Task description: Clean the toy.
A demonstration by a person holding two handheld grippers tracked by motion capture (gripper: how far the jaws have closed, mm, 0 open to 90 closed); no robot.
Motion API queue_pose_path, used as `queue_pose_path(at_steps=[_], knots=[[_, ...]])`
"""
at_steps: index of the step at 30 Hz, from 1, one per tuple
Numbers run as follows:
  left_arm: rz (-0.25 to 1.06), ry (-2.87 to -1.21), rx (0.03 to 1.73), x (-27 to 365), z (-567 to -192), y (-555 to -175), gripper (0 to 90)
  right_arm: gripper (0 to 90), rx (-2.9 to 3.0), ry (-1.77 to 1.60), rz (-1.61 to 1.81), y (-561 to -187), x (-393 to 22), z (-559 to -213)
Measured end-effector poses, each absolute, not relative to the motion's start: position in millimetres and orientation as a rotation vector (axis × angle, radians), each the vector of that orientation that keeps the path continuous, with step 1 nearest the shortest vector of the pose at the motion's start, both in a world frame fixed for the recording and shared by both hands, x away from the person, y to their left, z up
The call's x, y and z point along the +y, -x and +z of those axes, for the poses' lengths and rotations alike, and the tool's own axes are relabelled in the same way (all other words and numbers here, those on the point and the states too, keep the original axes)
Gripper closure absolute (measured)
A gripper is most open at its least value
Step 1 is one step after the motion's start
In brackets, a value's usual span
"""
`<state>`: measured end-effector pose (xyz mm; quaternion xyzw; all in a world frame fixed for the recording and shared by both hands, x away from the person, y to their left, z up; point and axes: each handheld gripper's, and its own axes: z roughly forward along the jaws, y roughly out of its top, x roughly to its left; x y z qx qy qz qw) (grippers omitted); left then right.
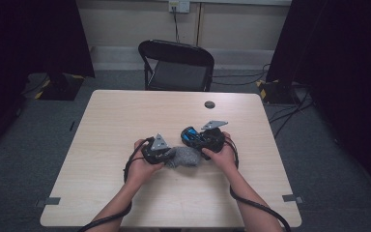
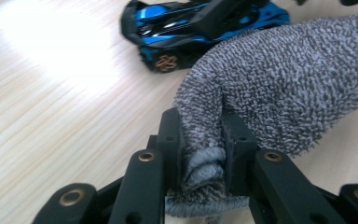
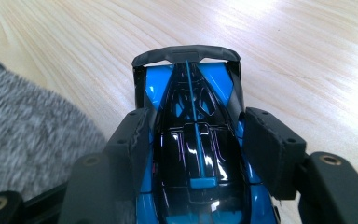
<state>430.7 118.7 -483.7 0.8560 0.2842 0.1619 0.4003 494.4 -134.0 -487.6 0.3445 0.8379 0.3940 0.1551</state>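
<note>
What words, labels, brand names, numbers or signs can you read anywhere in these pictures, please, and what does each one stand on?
None: no readable text shows.
The blue and black toy car held in the right claw has only stripes and no lettering.
The grey cloth pinched in the left claw bears no tag.
The wall socket is too small to read any marking.

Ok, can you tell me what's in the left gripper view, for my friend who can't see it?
Two black tongs pinch a bunched edge of a fuzzy grey knitted cloth, which spreads to the right over a pale wooden table. Behind it sits a shiny blue and black toy race car with a bronze-coloured wheel.
</note>
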Motion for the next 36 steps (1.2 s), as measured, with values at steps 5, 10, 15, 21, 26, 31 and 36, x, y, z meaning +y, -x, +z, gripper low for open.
queue_pose_path(at_steps=[5,10,15,21,26,31,36], knots=[[0.432,-2.162,0.75,127,-483,-437,72.7,41.9,2.402,-0.986,1.127,-495,-134,-487],[0.452,-2.156,0.789,136,-482,-443,72.7,41.8,2.4,-0.988,1.128,-495,-134,-488],[0.456,-2.141,0.829,142,-482,-449,72.7,41.9,2.4,-0.989,1.128,-495,-133,-488],[0.474,-2.129,0.866,147,-481,-454,72.7,41.8,2.399,-0.985,1.125,-495,-133,-488],[0.489,-2.113,0.893,154,-479,-457,72.8,41.8,2.399,-0.985,1.125,-495,-133,-488],[0.495,-2.086,0.924,164,-478,-456,72.8,41.8,2.399,-0.984,1.126,-495,-133,-488],[0.51,-2.077,0.905,168,-471,-449,72.8,41.8,2.398,-0.982,1.129,-494,-134,-488]])
